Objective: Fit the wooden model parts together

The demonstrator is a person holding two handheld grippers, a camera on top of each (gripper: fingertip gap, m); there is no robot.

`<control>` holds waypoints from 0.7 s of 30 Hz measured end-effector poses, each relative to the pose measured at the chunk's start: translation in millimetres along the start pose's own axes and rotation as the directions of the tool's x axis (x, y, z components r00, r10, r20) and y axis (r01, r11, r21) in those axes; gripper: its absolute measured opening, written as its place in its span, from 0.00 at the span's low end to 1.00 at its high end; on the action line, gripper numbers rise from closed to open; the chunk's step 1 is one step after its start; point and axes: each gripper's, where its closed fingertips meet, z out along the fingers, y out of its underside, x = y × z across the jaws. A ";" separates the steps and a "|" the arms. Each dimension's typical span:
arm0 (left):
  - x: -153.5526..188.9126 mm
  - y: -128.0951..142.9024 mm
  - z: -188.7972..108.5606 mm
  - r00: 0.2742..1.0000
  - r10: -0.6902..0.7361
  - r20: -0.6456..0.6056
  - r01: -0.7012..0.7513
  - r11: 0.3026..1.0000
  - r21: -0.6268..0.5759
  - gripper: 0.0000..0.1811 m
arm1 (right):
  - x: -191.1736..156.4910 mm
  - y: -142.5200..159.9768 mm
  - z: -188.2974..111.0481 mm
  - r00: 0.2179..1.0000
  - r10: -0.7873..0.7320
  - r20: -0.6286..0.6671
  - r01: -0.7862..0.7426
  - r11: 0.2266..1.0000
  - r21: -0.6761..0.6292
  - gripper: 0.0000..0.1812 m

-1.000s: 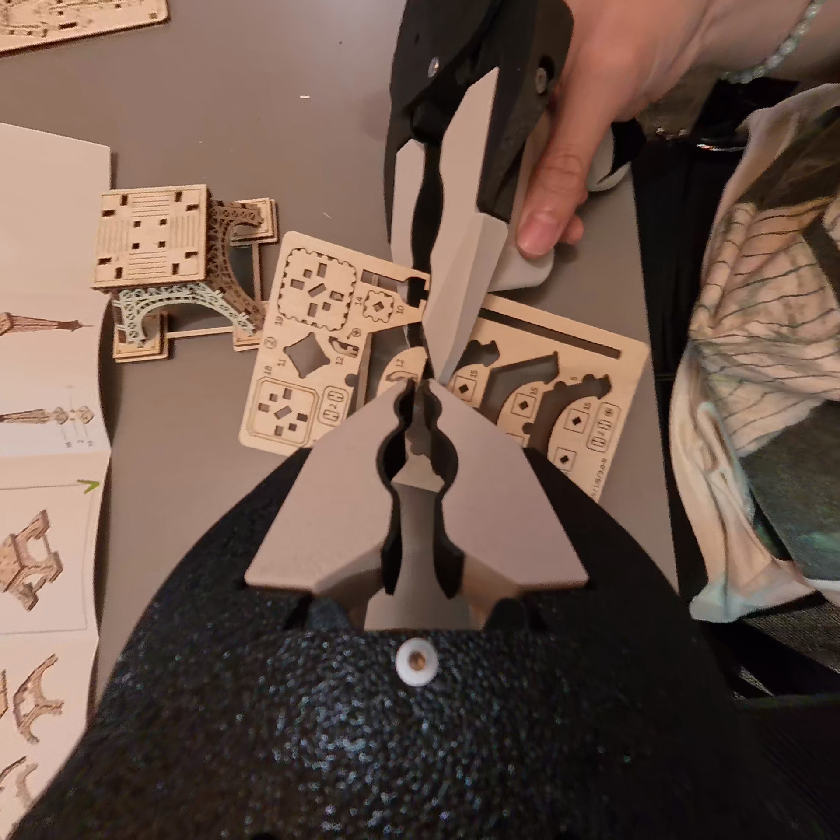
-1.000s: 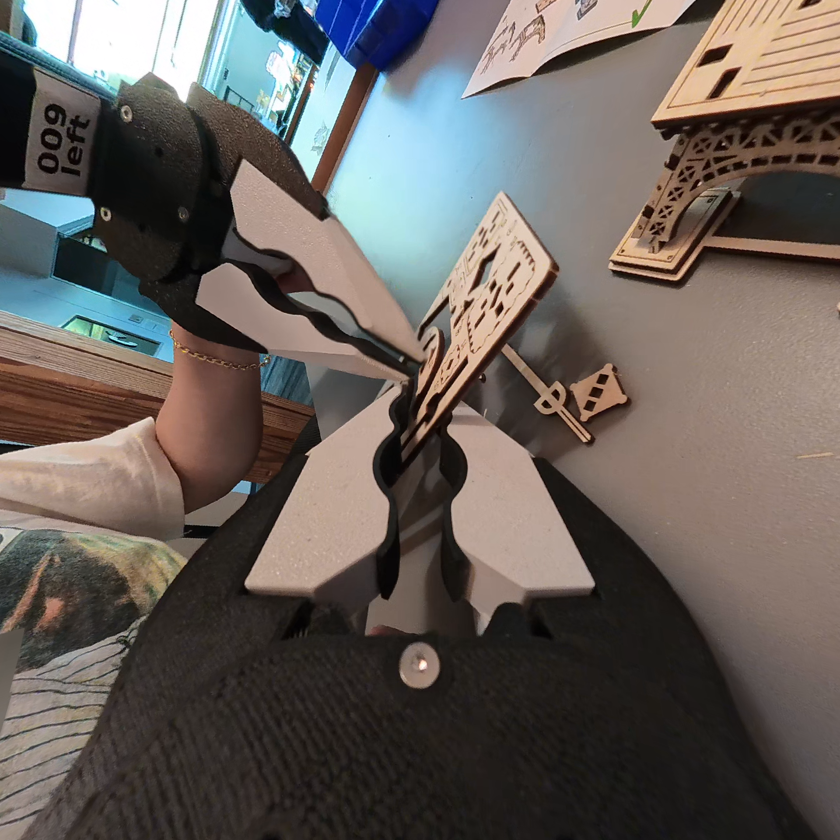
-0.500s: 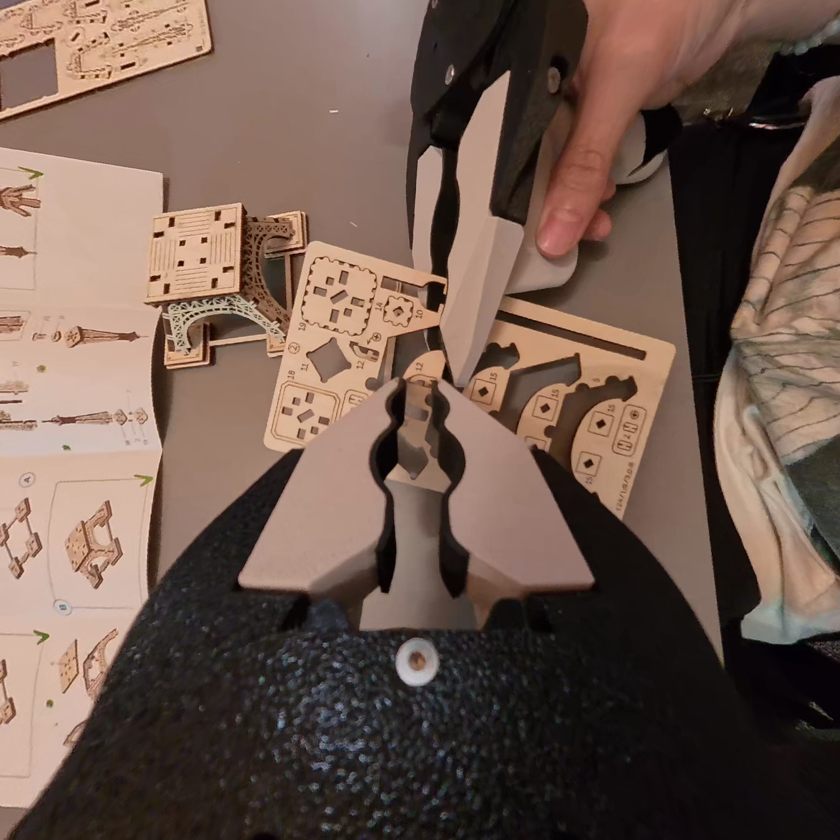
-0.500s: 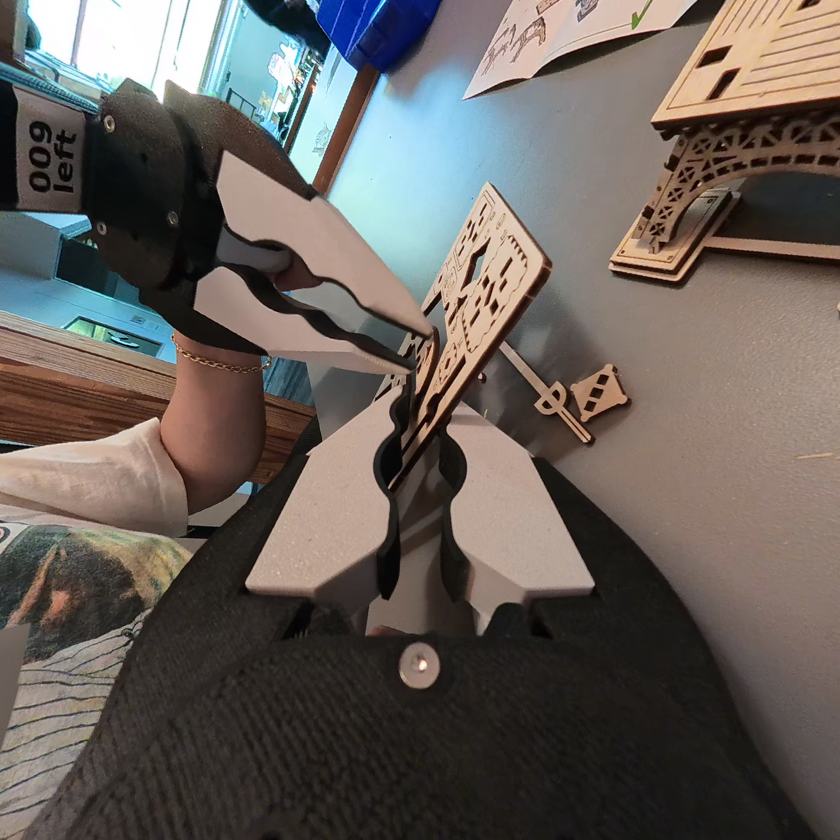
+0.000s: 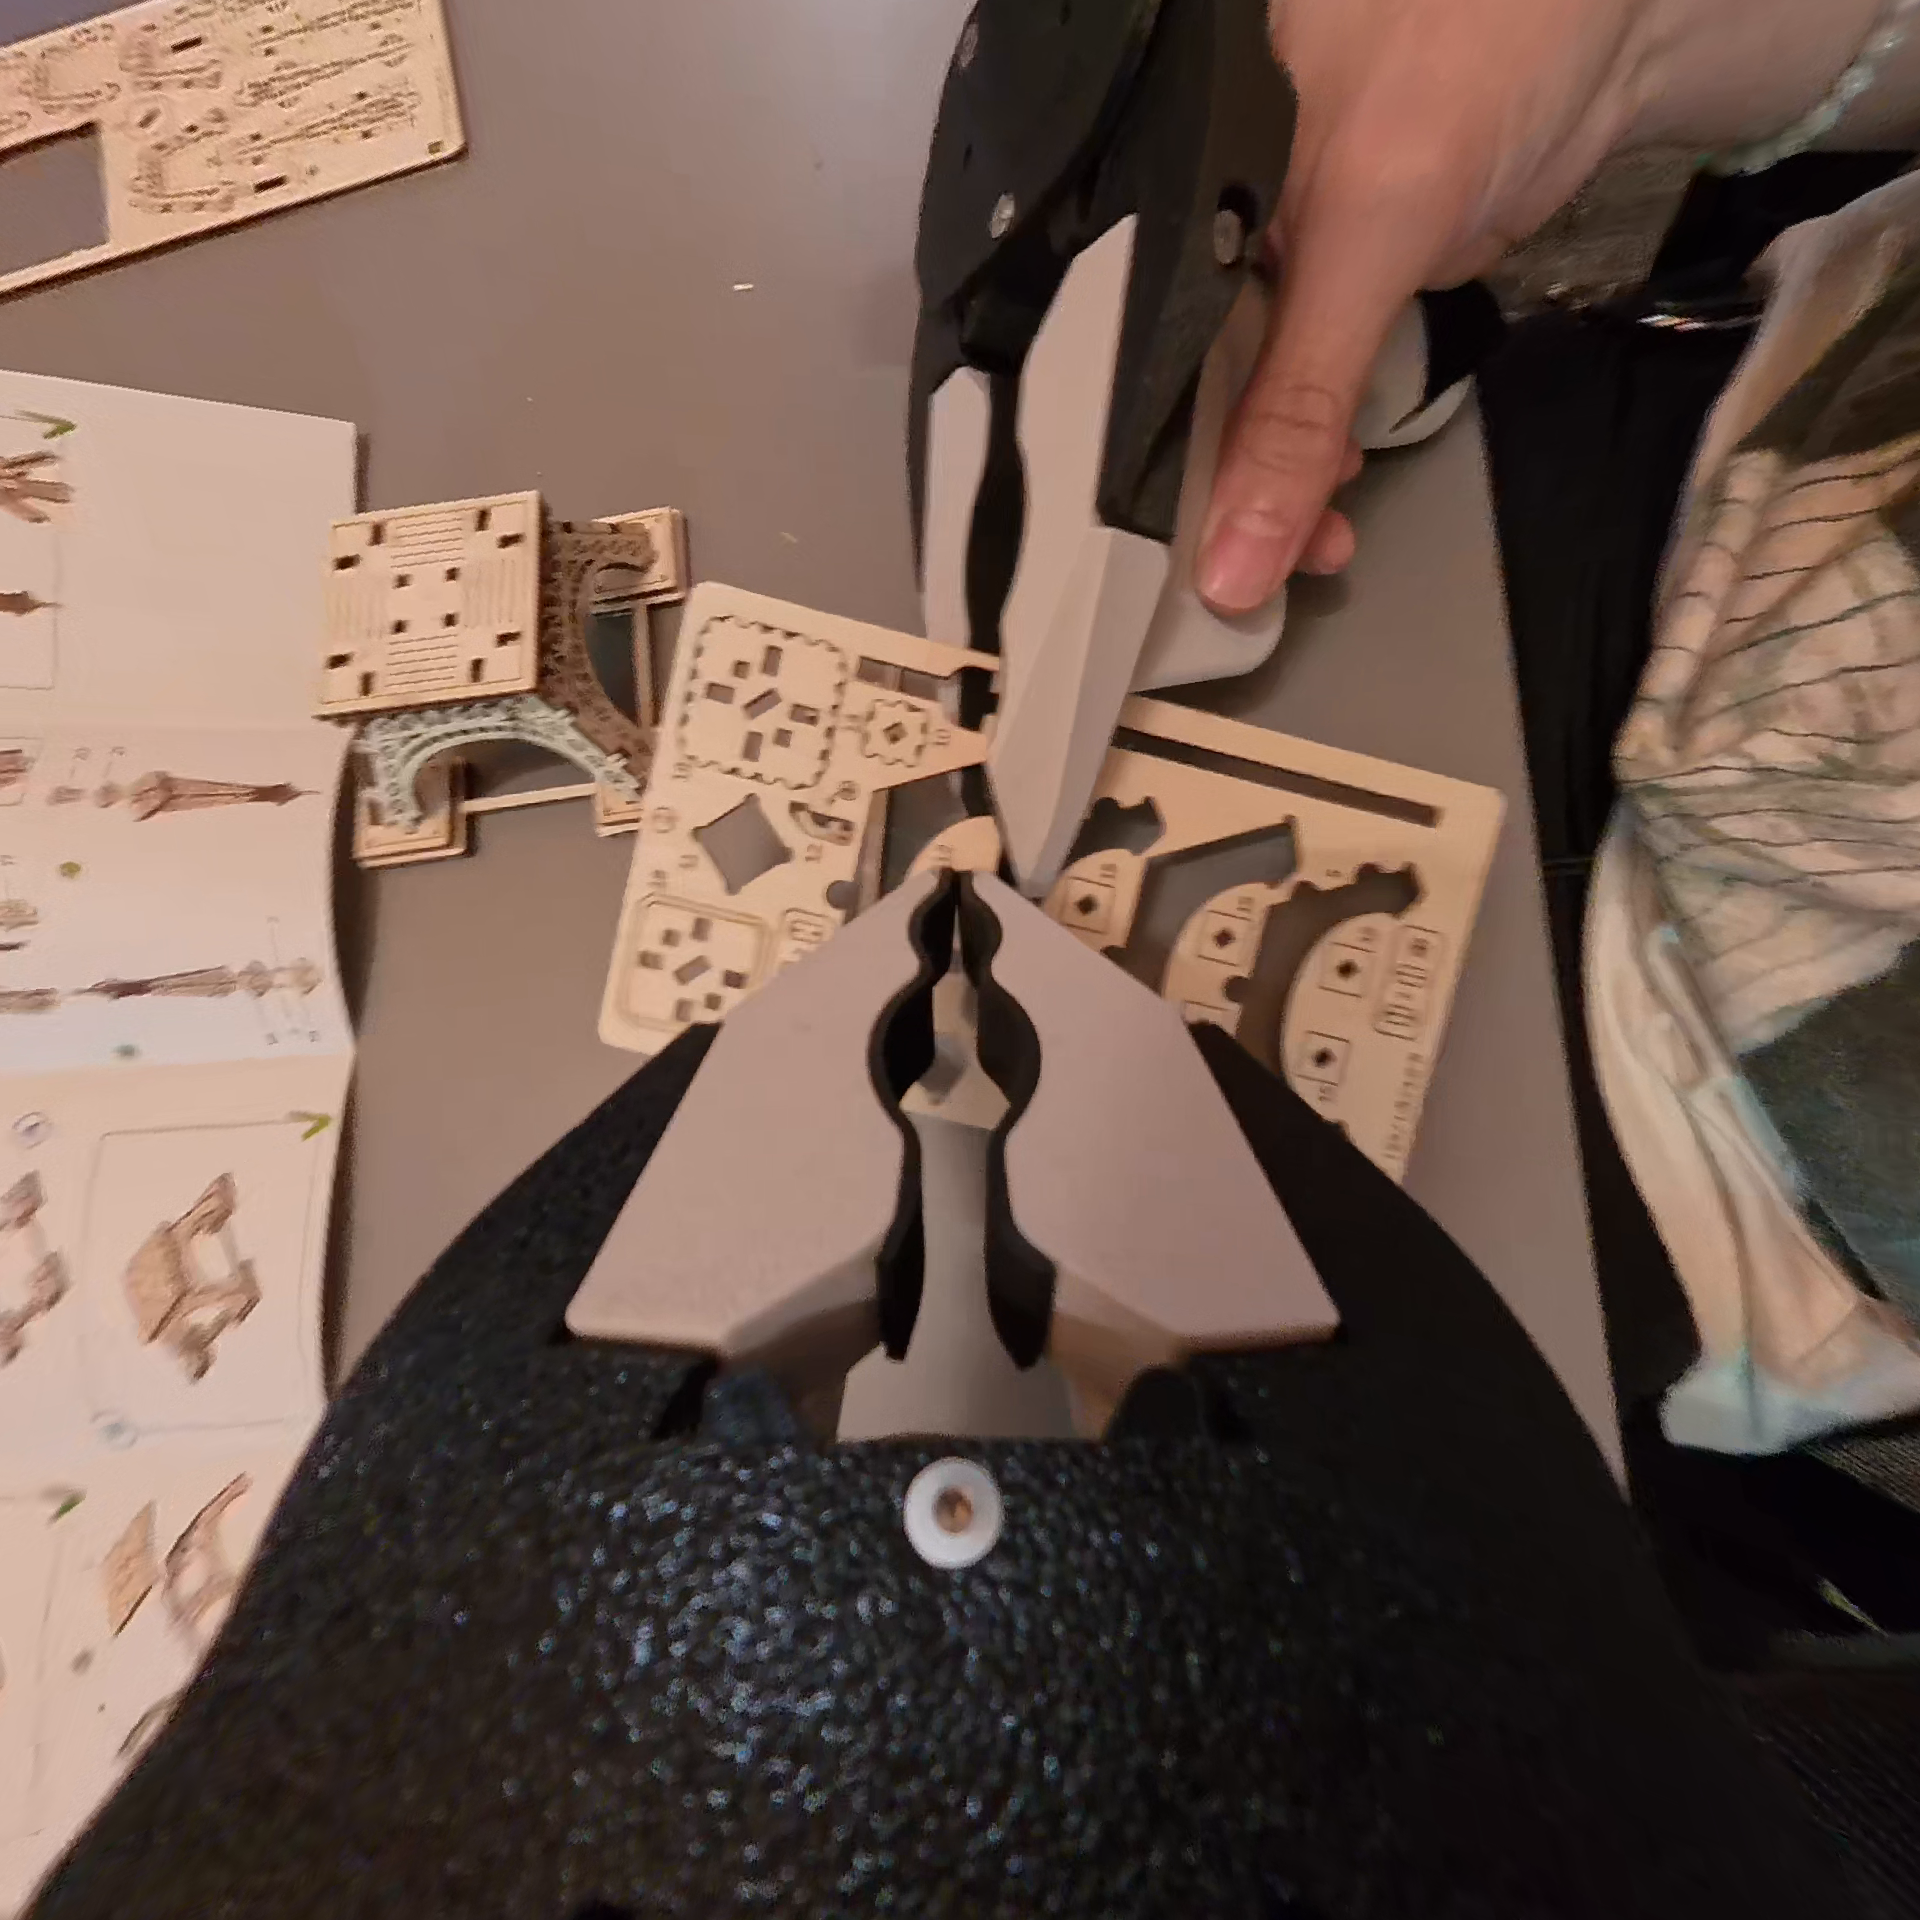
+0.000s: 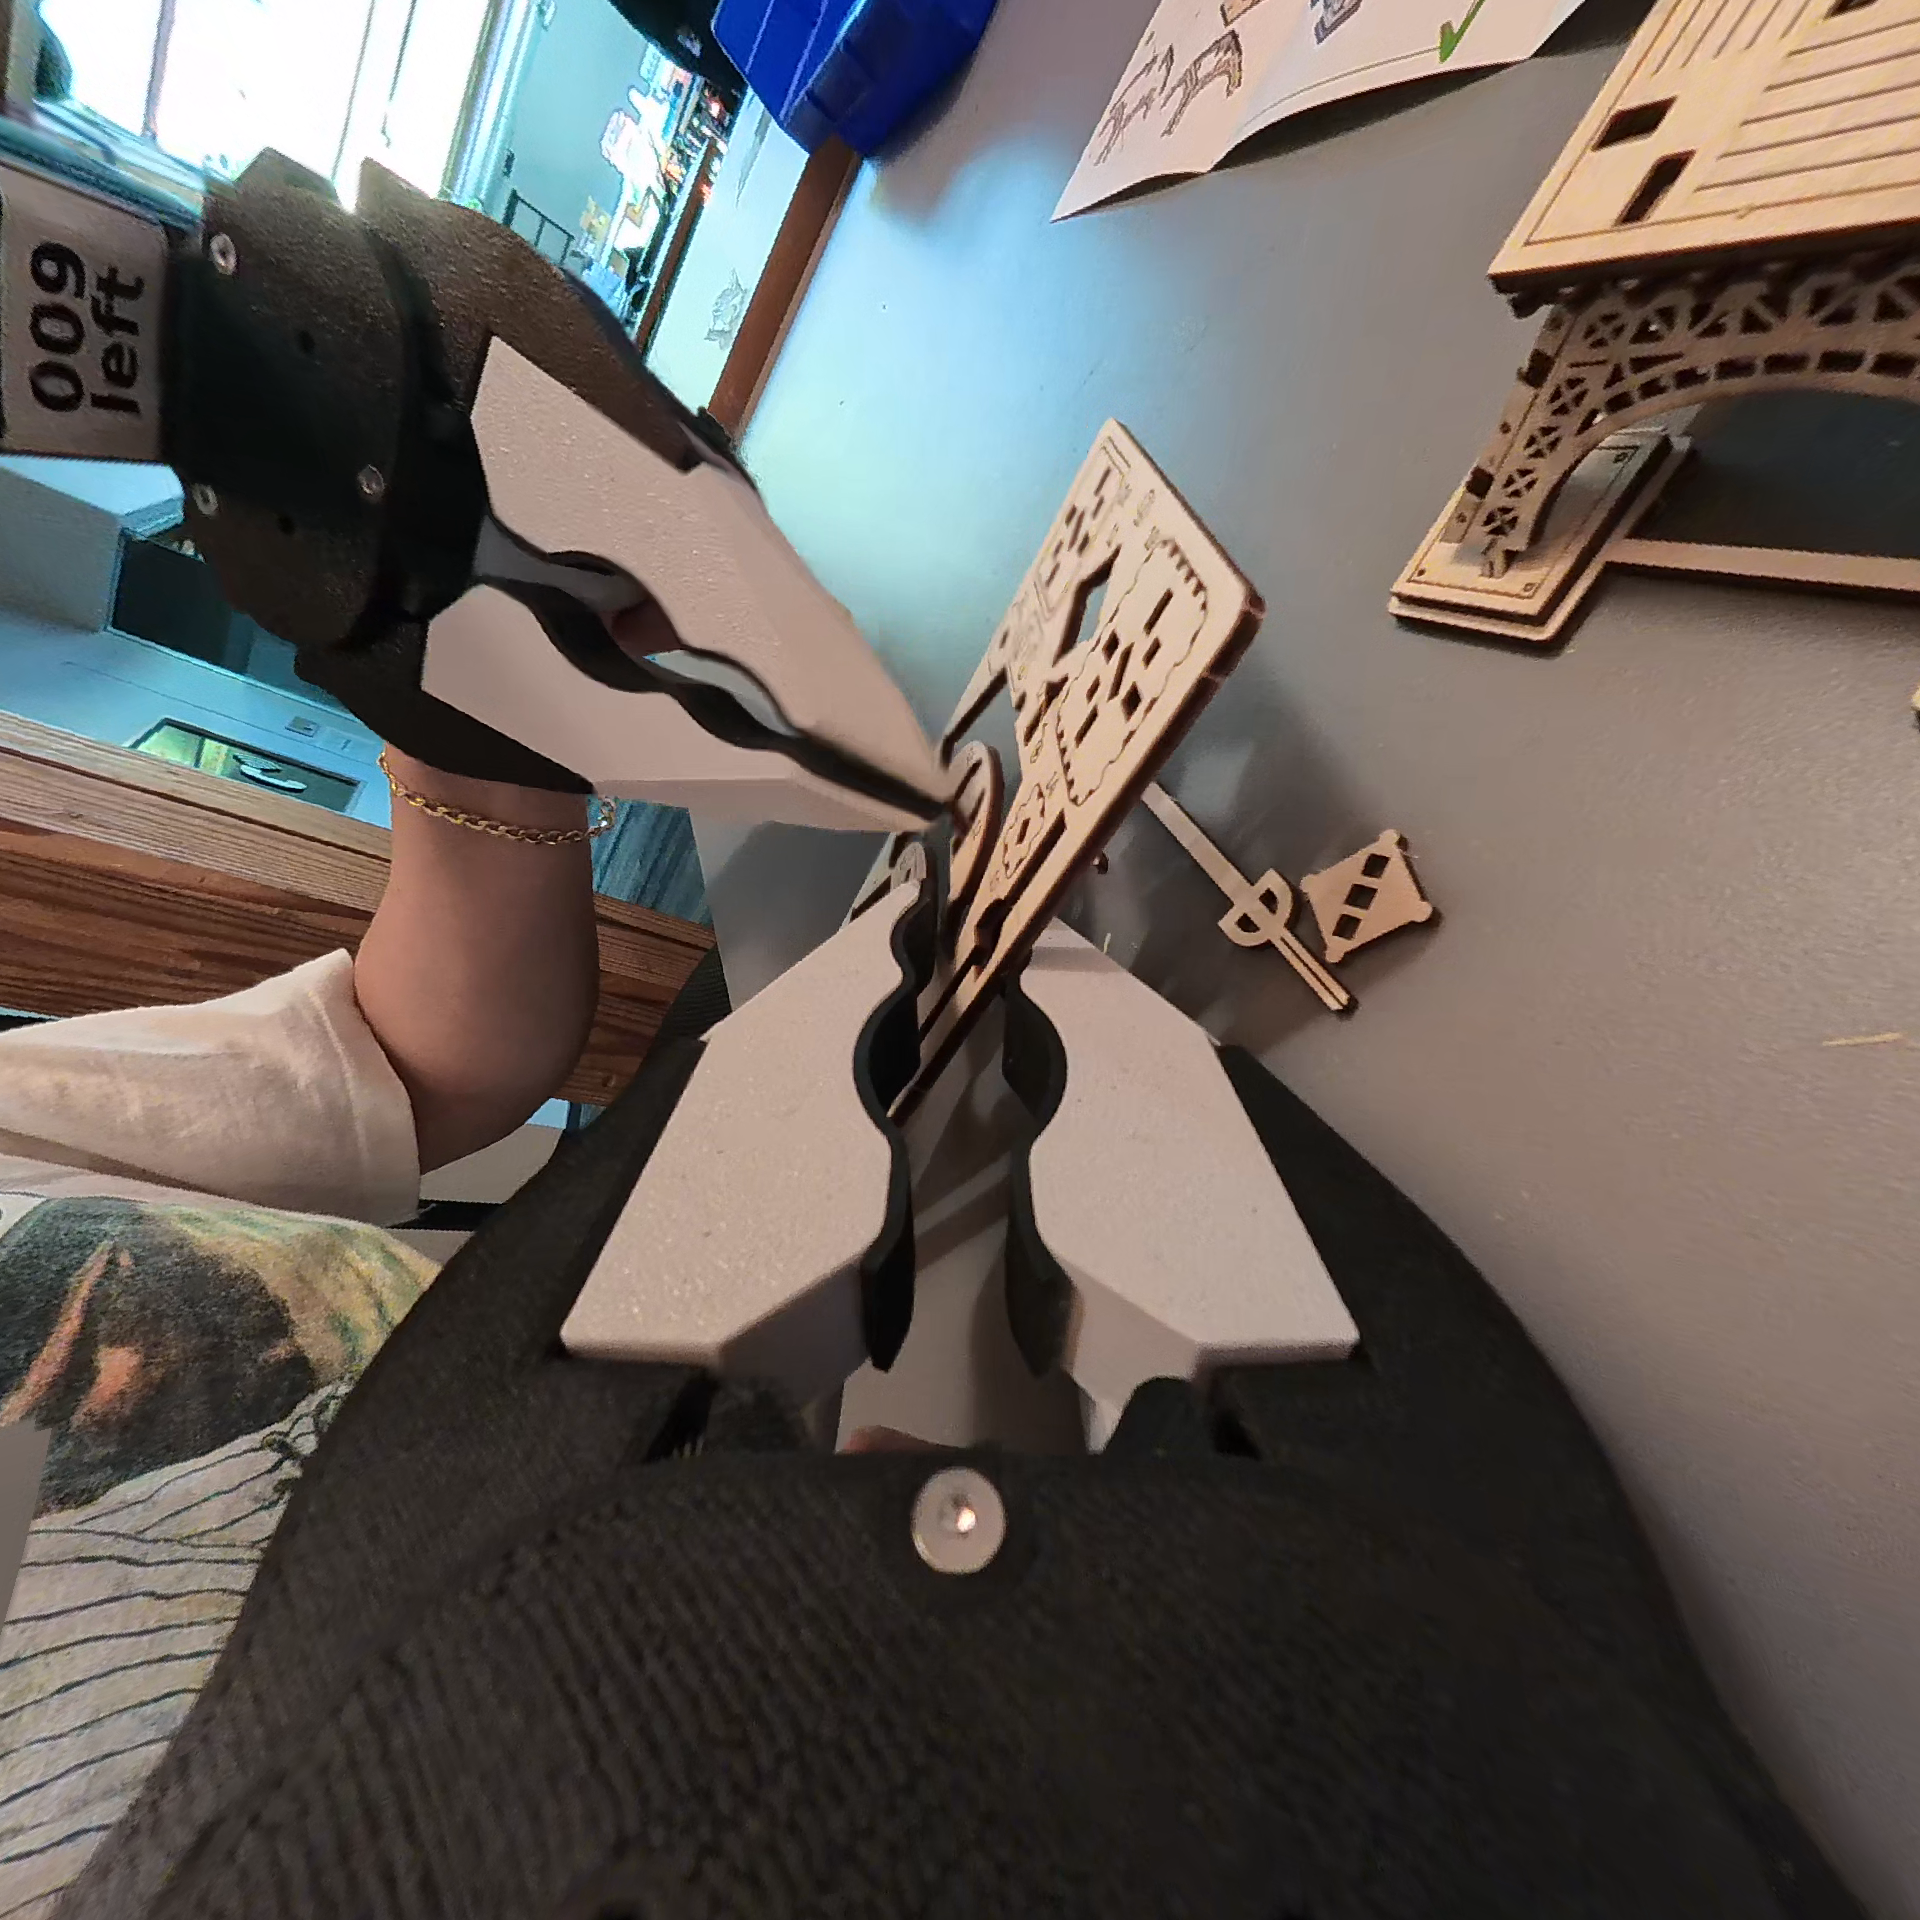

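**Left claw closes on a piece still in its sheet**

Half a second ago the left claw stood slightly apart. Now its tips are pinched together on the small arched piece, which still sits in the parts sheet. The right claw is clamped on that sheet's edge, holding it tilted off the bench near its right edge. The piece looks ready to be snapped free, so fitting has not begun.

An instruction leaflet lies along the left edge, with the tower base beside it. Beyond the bench are bright windows and a blue bin.
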 end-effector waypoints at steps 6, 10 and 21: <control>-3.1 -0.8 -4.9 1.000 -0.008 0.027 0.008 1.000 0.019 0.02 | 0.6 -2.6 -1.0 1.000 0.005 -0.002 -0.005 1.000 0.017 0.04; -9.5 0.9 -2.4 0.997 -0.009 0.078 0.009 1.000 0.000 0.07 | 0.2 -2.3 -1.0 1.000 0.005 0.002 -0.005 1.000 0.016 0.04; -3.2 -1.9 4.4 0.998 0.031 0.063 -0.030 1.000 -0.009 0.01 | 0.1 -2.0 -0.9 1.000 0.005 0.002 -0.005 1.000 0.013 0.04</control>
